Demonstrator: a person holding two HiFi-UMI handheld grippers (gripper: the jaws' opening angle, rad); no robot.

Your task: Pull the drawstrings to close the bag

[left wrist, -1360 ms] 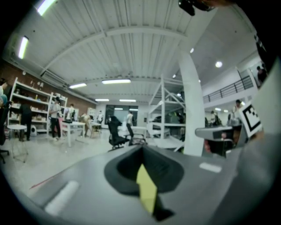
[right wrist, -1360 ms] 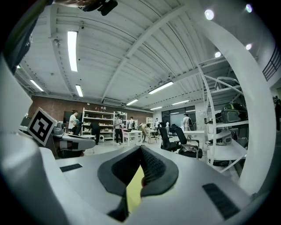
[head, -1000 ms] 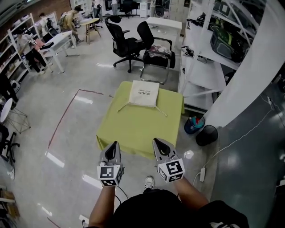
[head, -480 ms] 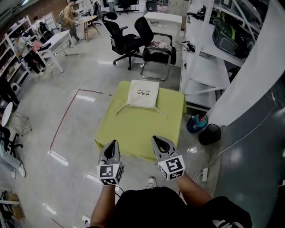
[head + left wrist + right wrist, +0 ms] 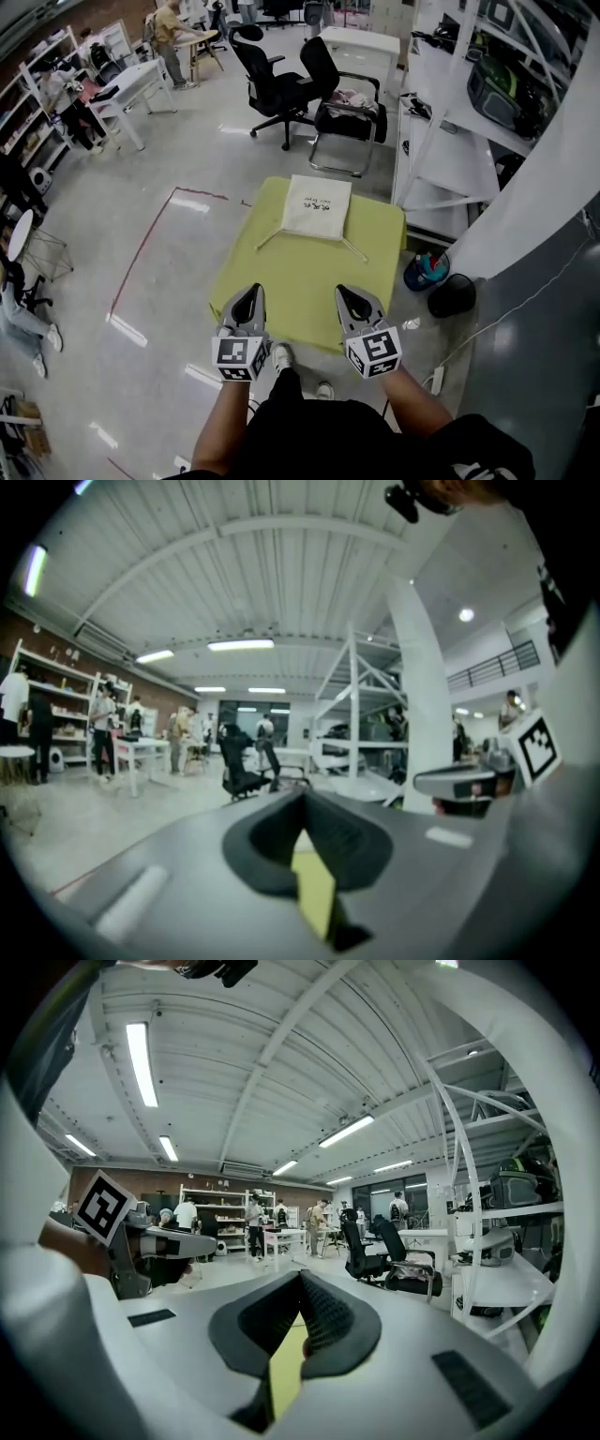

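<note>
This is the approach, I judge; nothing is grasped. The left gripper (image 5: 248, 298) and right gripper (image 5: 350, 298) hover at the counter's (image 5: 281, 281) 6 o'clock edge, both jaws closed and empty. The bag (image 5: 317, 206) lies flat at its 12 o'clock end, 2 drawstrings (image 5: 270, 239) trailing toward 5 and 7 o'clock. Next: open the jaws, reach in, take 1 cord each. Office chairs (image 5: 281, 89) stand beyond at 12 o'clock, shelving (image 5: 441, 159) at 2.

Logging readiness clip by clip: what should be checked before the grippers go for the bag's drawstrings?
1. Bag lies flat on the table: ok.
2. Left drawstring and right drawstring lie free, spread outward: ok.
3. Left gripper open for grabbing: not ok, shut and empty.
4. Right gripper open: not ok, shut and empty.
5. Grippers at the drawstrings: not ok, both short of them, by the table's near edge.
</note>
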